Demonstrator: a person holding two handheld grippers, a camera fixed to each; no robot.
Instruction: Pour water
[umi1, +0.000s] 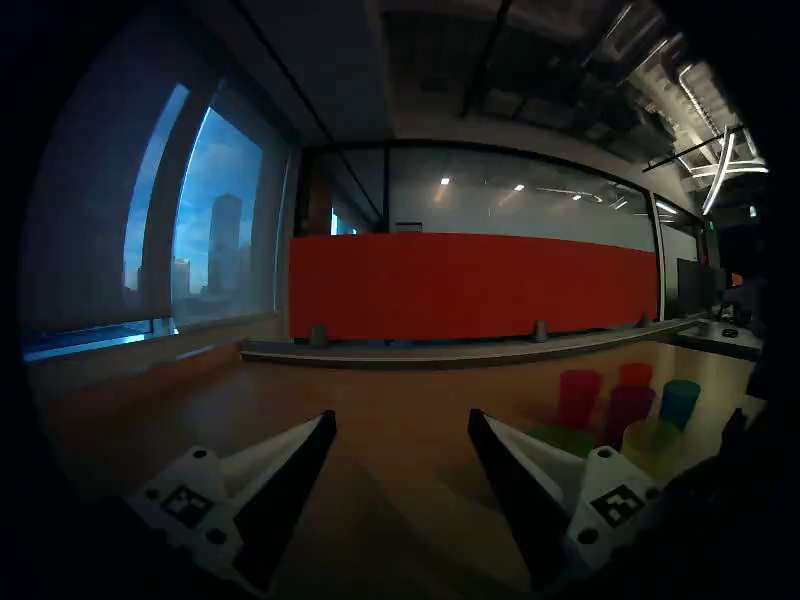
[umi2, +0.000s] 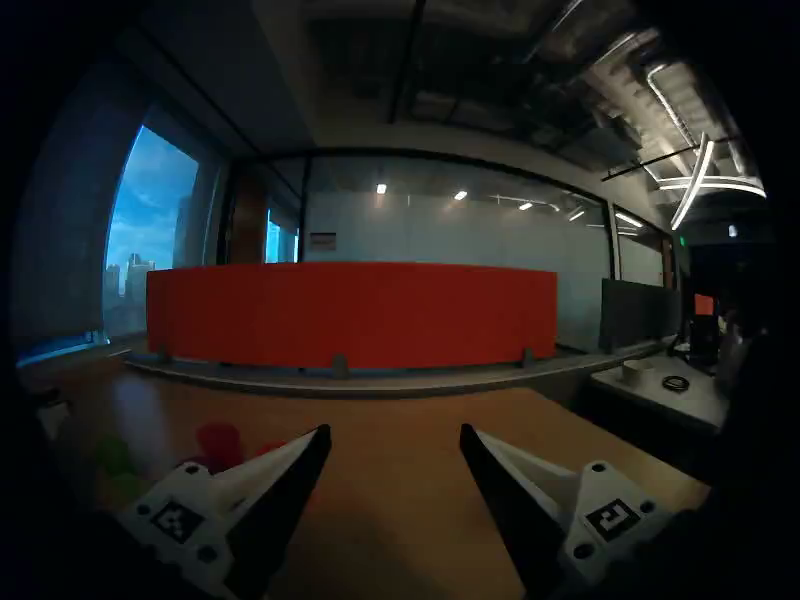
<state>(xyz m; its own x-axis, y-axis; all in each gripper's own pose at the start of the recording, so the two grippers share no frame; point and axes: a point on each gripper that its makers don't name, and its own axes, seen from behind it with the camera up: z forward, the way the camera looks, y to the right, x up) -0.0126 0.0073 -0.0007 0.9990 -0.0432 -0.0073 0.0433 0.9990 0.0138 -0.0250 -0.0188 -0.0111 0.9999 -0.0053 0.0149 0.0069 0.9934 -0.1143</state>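
Observation:
In the left gripper view my left gripper (umi1: 402, 420) is open above the wooden table (umi1: 400, 400), nothing between its fingers. To its right stands a cluster of several coloured plastic cups: a red cup (umi1: 579, 392), a purple cup (umi1: 628, 408), a blue cup (umi1: 680, 400), a yellow-green cup (umi1: 650, 445) and a green cup (umi1: 560, 438). In the right gripper view my right gripper (umi2: 394, 435) is open and empty over the same table (umi2: 400, 440). A red cup (umi2: 219, 443) and green cups (umi2: 112, 455) sit to its left, partly hidden behind the left finger (umi2: 270, 480).
A red partition (umi1: 470, 285) runs along the table's far edge, with a glass wall behind it. Windows (umi1: 215, 235) are at the left. A side desk (umi2: 660, 385) with small items stands at the right.

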